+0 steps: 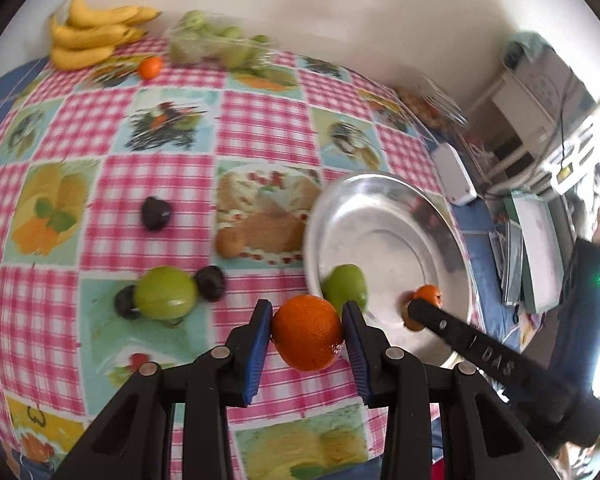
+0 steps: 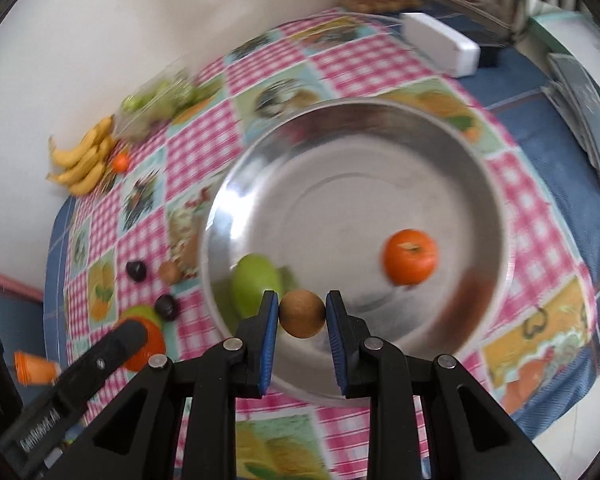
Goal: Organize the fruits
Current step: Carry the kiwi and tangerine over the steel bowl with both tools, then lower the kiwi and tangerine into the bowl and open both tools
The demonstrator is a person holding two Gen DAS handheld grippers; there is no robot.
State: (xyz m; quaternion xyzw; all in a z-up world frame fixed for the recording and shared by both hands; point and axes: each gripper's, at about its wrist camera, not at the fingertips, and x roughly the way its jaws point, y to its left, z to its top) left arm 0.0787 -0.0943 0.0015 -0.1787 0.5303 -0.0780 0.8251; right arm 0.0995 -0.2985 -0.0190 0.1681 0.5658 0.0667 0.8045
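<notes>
Through the left wrist camera, the left gripper (image 1: 307, 338) is clamped on an orange (image 1: 307, 332), its blue pads pressing the fruit from both sides above the checked tablecloth (image 1: 260, 128), just beside the near rim of a metal plate (image 1: 380, 216). Inside the plate lie a green fruit (image 1: 346, 286) and a small orange fruit (image 1: 429, 295). A black finger of the other tool (image 1: 460, 334) reaches across the plate, its tip partly covering a brown fruit there. On the cloth to the left sit a green apple (image 1: 165, 293) with a dark plum on either side of it (image 1: 211, 283), another dark plum (image 1: 155, 213) farther back, and a brown fruit (image 1: 229, 243) near the plate's edge. At the far edge rest bananas (image 1: 96, 36), a clear bag of green fruit (image 1: 216, 42) and a tiny orange fruit (image 1: 150, 67).

From the right wrist camera, the right gripper (image 2: 302, 314) grips a round brown fruit (image 2: 302, 314) tight between its pads, over the near part of the plate (image 2: 340, 152). In the plate are the green fruit (image 2: 254, 284), just behind the left pad, and the small orange fruit (image 2: 410, 262) to the right. At lower left, the left tool's finger (image 2: 112, 350) hides part of its orange. A white box (image 2: 440, 42) lies beyond the plate.
</notes>
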